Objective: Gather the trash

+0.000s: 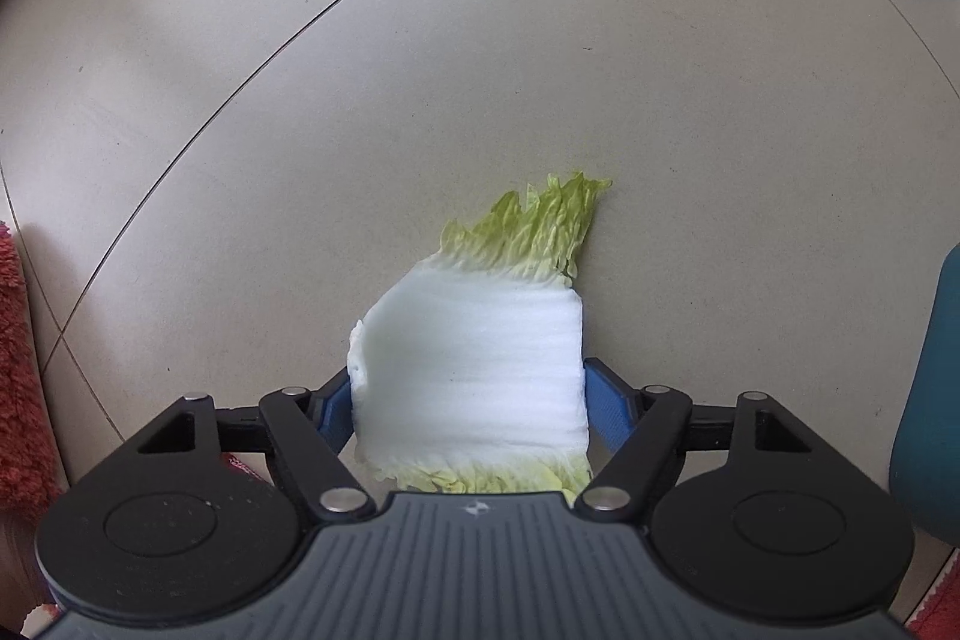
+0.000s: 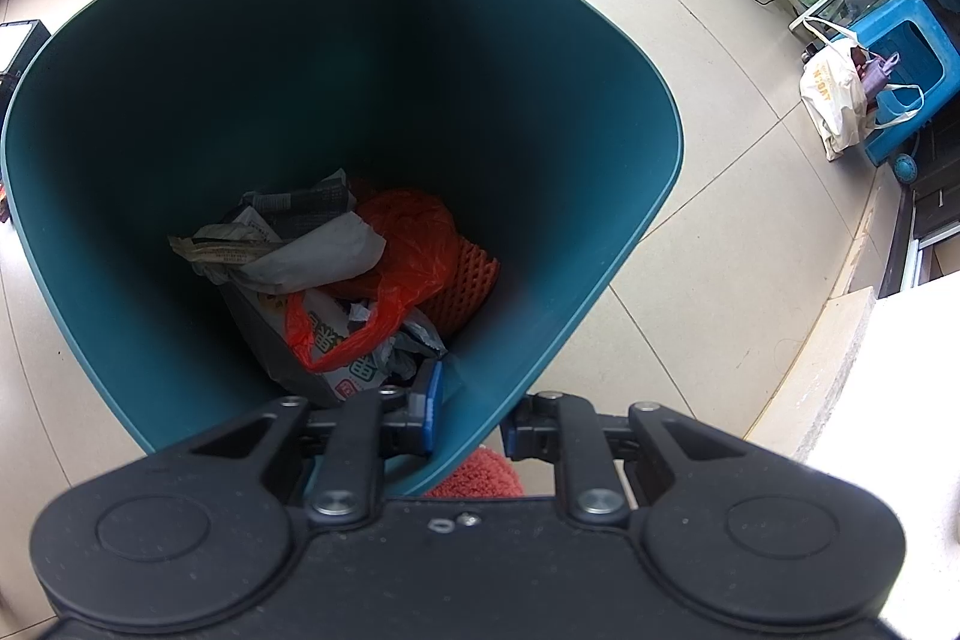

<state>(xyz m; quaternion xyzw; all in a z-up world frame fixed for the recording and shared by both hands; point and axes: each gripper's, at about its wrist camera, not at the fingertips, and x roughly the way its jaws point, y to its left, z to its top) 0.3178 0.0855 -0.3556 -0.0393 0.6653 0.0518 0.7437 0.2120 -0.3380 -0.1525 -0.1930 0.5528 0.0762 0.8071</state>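
Left gripper (image 1: 468,400) pointing straight down at floor, jaws wide, pads flanking napa cabbage leaf (image 1: 474,370) crosswise to its long axis. Right gripper (image 2: 468,418) clamped narrowly on teal trash bin (image 2: 630,244) rim.

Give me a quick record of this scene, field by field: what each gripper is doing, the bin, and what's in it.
left gripper: jaws around a white-and-green cabbage leaf piece on the beige tiled floor
right gripper: clamped on the rim of the teal plastic bin
bin contents: crumpled newspaper, orange plastic bag, printed wrappers
task stage: leaf not yet in bin
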